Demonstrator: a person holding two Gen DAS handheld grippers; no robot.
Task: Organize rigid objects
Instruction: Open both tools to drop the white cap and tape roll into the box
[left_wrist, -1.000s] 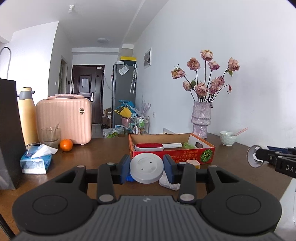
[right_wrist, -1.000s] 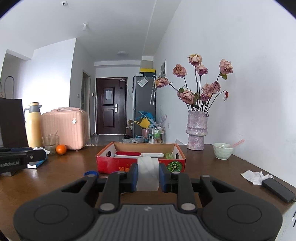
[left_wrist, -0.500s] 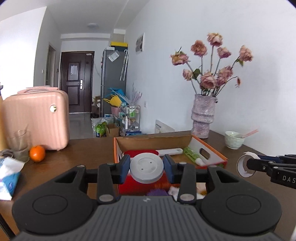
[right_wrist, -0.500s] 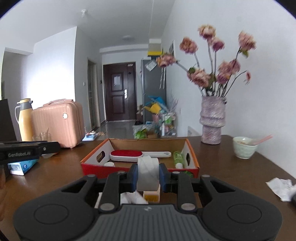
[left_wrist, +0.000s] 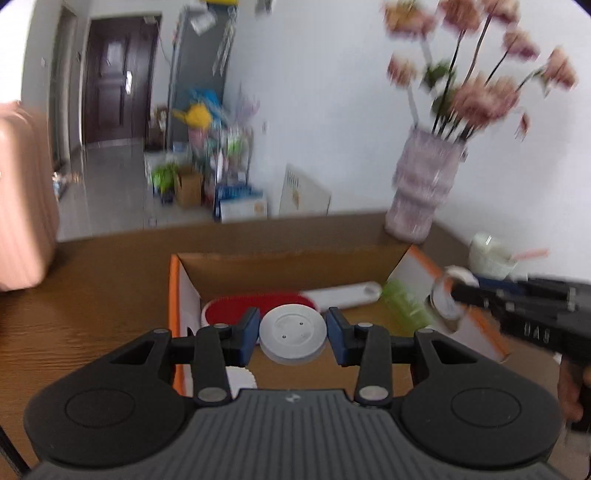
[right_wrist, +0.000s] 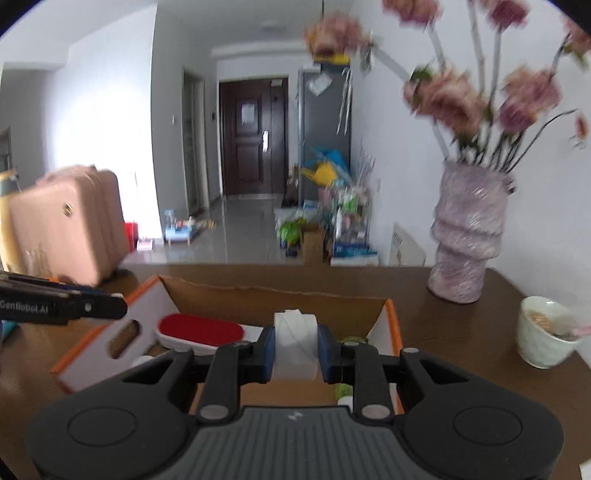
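My left gripper (left_wrist: 292, 334) is shut on a round grey-white disc (left_wrist: 292, 338) and holds it over the open cardboard box (left_wrist: 288, 264). My right gripper (right_wrist: 295, 349) is shut on a white tape roll (right_wrist: 295, 345) above the same box (right_wrist: 280, 299); it also shows at the right of the left wrist view (left_wrist: 448, 295). In the box lie a red-and-white brush (left_wrist: 258, 312) and a green bottle (left_wrist: 402, 299). The brush shows in the right wrist view too (right_wrist: 201, 330).
A purple vase of dried roses (right_wrist: 467, 236) stands behind the box on the right, with a white cup (right_wrist: 543, 338) beside it. A pink suitcase (right_wrist: 66, 225) stands at the left. The brown table (left_wrist: 85, 288) runs around the box.
Both grippers have moved forward and over the box, still holding their objects. The box now lies directly beneath them.
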